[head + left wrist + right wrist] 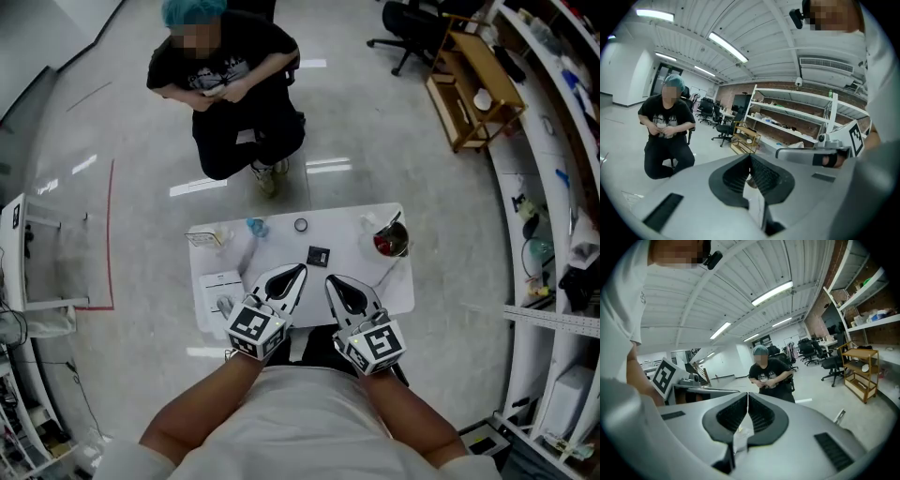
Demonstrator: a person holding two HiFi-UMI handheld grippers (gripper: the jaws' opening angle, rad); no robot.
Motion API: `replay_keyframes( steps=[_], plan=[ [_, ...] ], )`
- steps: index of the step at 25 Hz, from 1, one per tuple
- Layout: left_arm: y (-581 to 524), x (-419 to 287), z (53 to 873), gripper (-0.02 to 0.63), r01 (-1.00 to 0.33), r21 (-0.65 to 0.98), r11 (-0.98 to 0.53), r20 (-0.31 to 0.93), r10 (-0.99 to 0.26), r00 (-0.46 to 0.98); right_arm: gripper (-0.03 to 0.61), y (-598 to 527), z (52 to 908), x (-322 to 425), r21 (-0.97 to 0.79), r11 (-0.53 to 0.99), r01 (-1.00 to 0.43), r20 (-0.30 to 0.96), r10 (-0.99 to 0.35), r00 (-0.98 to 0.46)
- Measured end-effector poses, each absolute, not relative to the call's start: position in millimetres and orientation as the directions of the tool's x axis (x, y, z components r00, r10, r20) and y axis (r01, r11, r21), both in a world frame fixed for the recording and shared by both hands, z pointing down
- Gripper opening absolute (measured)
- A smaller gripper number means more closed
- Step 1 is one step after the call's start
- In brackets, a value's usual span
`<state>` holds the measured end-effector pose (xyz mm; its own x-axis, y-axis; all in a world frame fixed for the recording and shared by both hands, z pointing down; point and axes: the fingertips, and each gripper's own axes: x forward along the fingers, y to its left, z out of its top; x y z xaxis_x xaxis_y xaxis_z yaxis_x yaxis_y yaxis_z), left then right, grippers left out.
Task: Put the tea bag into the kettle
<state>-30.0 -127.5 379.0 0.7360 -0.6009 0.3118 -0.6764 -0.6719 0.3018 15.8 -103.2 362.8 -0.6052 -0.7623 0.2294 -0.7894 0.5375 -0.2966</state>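
A small white rectangular table stands on glossy pale grey floor, with a person in black crouching beyond it and long white shelving along the right. The shiny metal kettle with a red inside sits near the table's far right corner. A small black square packet lies mid-table, but the tea bag cannot be told for sure. The left gripper and right gripper hang over the near edge, jaws pressed together, gripping nothing.
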Motion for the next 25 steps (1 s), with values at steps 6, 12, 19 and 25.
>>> replay_keyframes(
  steps=[6, 12, 19, 25],
  plan=[
    [-145.0, -36.1, 427.5, 0.011, -0.694, 0.331, -0.64, 0.351, -0.599, 0.719, 0.012, -130.6, 413.2, 28.2, -0.245, 0.529, -0.813, 0.27, -0.768, -0.581],
    [-159.0, -45.0, 478.2, 0.011, -0.705, 0.359, -0.611, 0.381, -0.594, 0.709, 0.042, -161.6, 487.8, 22.7, -0.255, 0.531, -0.808, 0.338, -0.734, -0.589],
    [-175.8, -41.9, 549.4, 0.011, -0.699, 0.382, -0.605, 0.415, -0.563, 0.714, 0.129, -178.4, 590.1, 8.2, -0.259, 0.523, -0.812, 0.435, -0.687, -0.582],
    [-181.8, -36.3, 607.5, 0.011, -0.699, 0.407, -0.588, 0.434, -0.549, 0.714, 0.2, -177.0, 664.7, 10.3, -0.267, 0.476, -0.838, 0.521, -0.66, -0.541]
  ],
)
